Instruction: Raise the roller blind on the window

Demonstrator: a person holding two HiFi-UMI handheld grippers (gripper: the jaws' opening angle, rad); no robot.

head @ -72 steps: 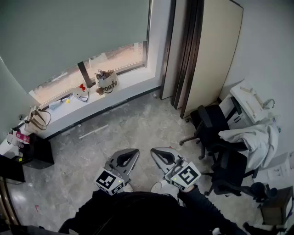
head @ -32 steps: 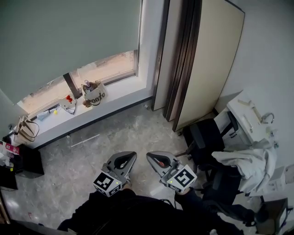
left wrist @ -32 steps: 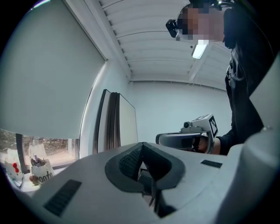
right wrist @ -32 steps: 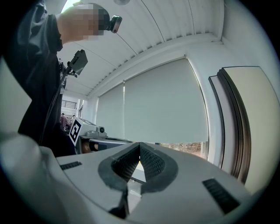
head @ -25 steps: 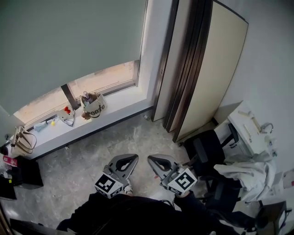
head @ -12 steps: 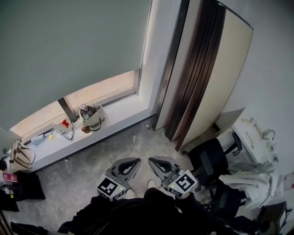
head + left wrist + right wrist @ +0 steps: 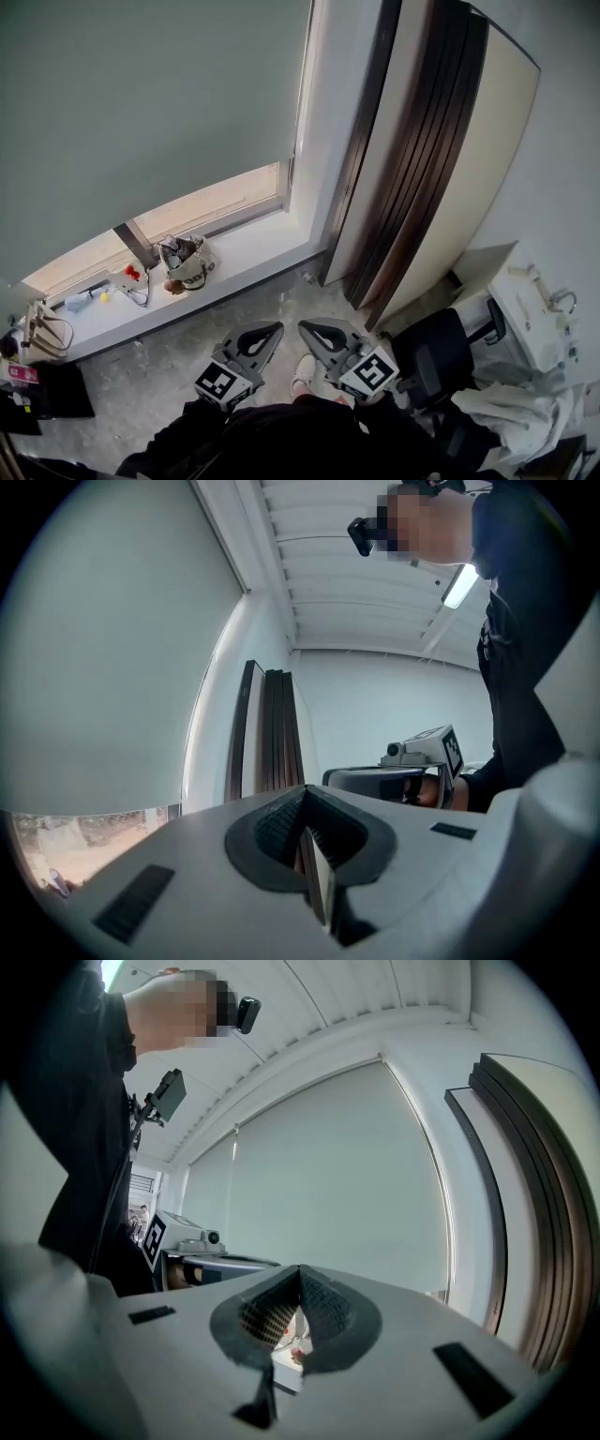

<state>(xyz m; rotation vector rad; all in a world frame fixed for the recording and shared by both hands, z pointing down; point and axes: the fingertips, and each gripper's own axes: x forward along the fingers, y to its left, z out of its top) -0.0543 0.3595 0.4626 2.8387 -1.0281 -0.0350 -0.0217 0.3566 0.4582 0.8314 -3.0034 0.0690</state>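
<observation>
The grey-green roller blind [image 7: 150, 112] hangs over most of the window and leaves a low strip of glass [image 7: 178, 220] bare above the sill. It also fills the left of the left gripper view as the blind [image 7: 103, 667] and the middle of the right gripper view as the blind [image 7: 328, 1176]. My left gripper [image 7: 265, 330] and right gripper [image 7: 307, 330] are held side by side low over the floor, well short of the blind. Both are shut on nothing, as the left gripper [image 7: 305, 803] and right gripper [image 7: 298, 1279] show up close. I cannot make out a pull chain.
A white windowsill [image 7: 244, 258] carries a printed bag [image 7: 187, 264] and small items. Right of the window stands a folded dark-edged beige panel [image 7: 441, 159]. A black office chair [image 7: 441, 356] and a white cloth [image 7: 516, 412] are at the right, a dark cabinet [image 7: 47, 394] at the left.
The head view has come closer to the window and tilted up, so the blind and panel loom larger. Both grippers keep their place side by side, still shut.
</observation>
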